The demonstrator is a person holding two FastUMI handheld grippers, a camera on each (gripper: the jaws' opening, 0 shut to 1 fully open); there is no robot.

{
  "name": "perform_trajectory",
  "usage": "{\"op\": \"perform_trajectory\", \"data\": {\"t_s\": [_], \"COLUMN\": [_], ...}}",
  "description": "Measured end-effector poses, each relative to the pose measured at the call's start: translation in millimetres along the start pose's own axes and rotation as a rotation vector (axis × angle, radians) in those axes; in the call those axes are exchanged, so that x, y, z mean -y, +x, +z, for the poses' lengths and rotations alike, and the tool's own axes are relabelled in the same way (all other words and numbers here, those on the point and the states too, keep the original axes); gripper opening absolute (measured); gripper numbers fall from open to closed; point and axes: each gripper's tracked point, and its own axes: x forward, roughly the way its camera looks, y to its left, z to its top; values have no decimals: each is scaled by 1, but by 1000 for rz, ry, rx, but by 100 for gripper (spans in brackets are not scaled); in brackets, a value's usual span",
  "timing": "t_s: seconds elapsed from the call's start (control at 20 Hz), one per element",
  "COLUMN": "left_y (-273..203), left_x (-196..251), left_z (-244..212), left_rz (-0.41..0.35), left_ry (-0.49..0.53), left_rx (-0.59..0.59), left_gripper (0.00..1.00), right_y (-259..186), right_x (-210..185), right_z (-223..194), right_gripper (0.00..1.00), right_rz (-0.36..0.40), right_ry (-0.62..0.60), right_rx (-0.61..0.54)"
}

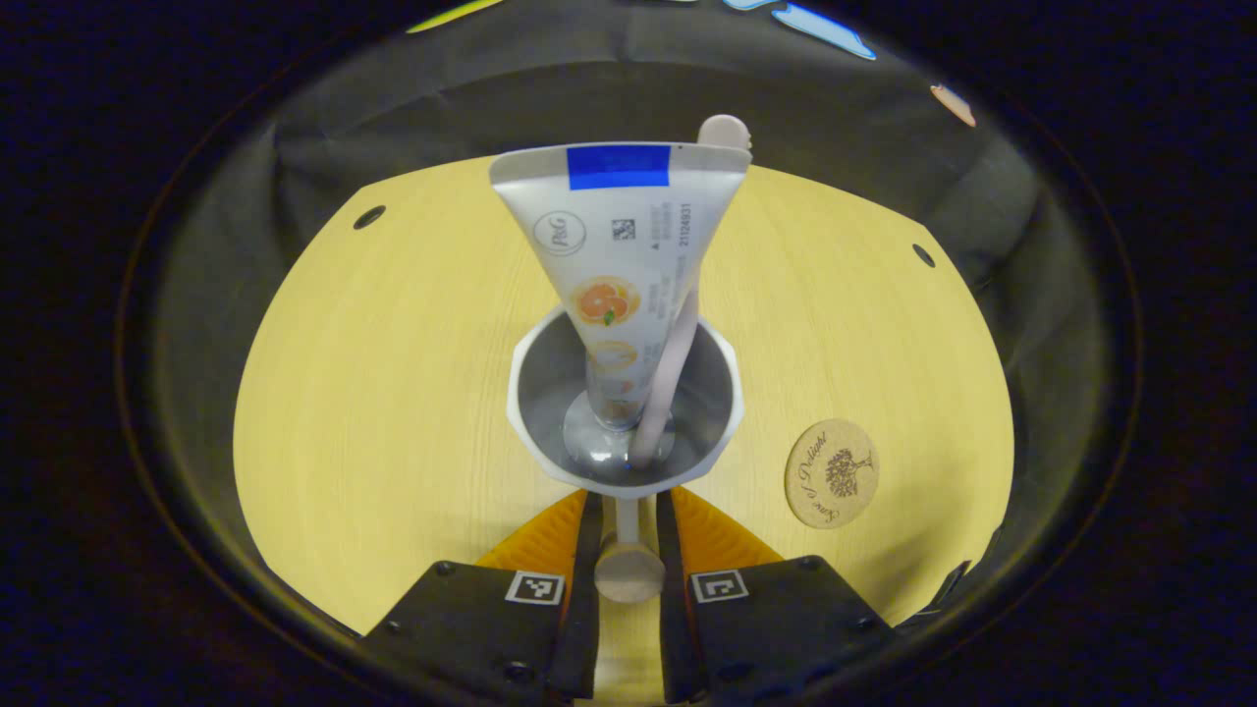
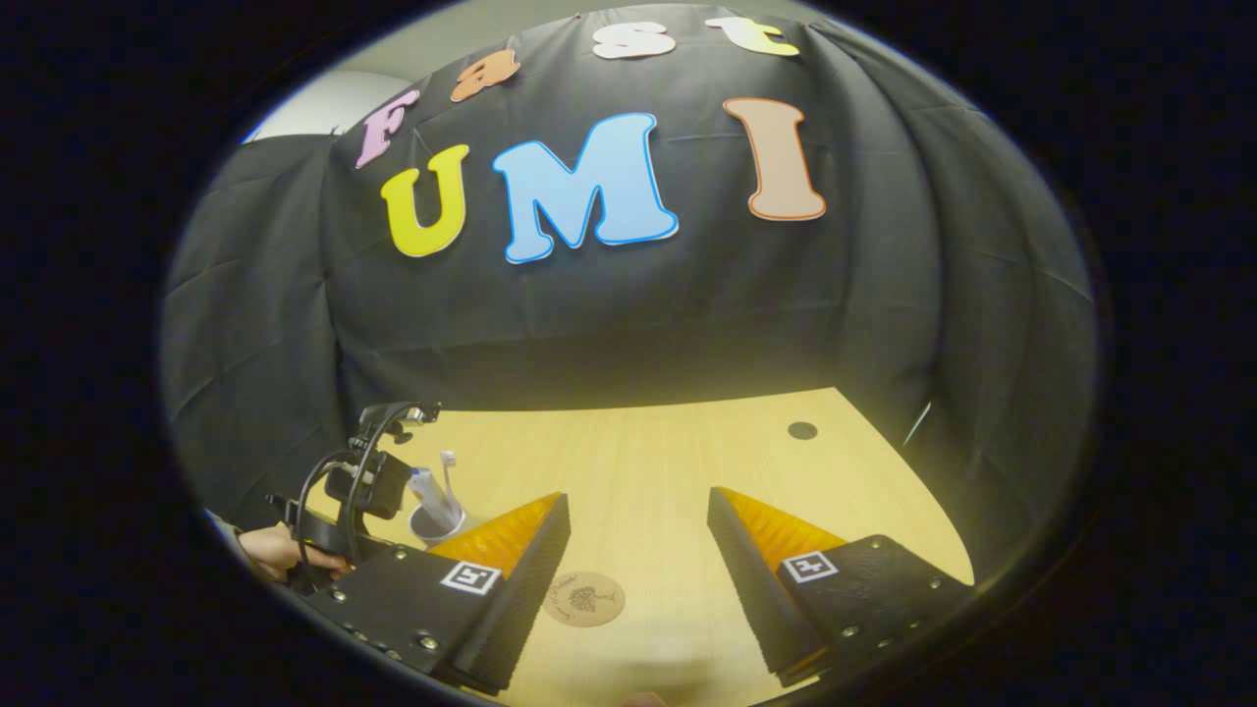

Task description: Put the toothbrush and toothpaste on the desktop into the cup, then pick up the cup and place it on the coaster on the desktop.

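Gripping the cup's (image 1: 622,398) handle, the left gripper (image 1: 626,535) has both fingers closed on it, the cup straight ahead of them. Toothpaste (image 1: 617,250) and toothbrush (image 1: 678,344) stand upright inside the cup. The coaster (image 1: 831,473) lies bare on the desk (image 1: 393,373), just right of the cup, so the cup is not on it. The right gripper (image 2: 638,550) hovers with fingers spread and nothing between them, above the coaster, while the left is the one at the cup.
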Motion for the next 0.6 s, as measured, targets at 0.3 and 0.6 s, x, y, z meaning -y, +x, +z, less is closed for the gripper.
{"op": "perform_trajectory", "data": {"t_s": [0.3,0.6], "left_y": [-1,-14], "left_x": [6,24], "left_z": [0,6], "left_rz": [-7,-19], "left_ry": [0,37], "left_rx": [33,66], "left_gripper": [32,33], "right_y": [-10,-16], "right_x": [-1,8], "right_z": [-3,-2], "right_gripper": [89,89], "right_rz": [-7,-22], "right_ry": [-5,1], "right_rx": [5,17]}}
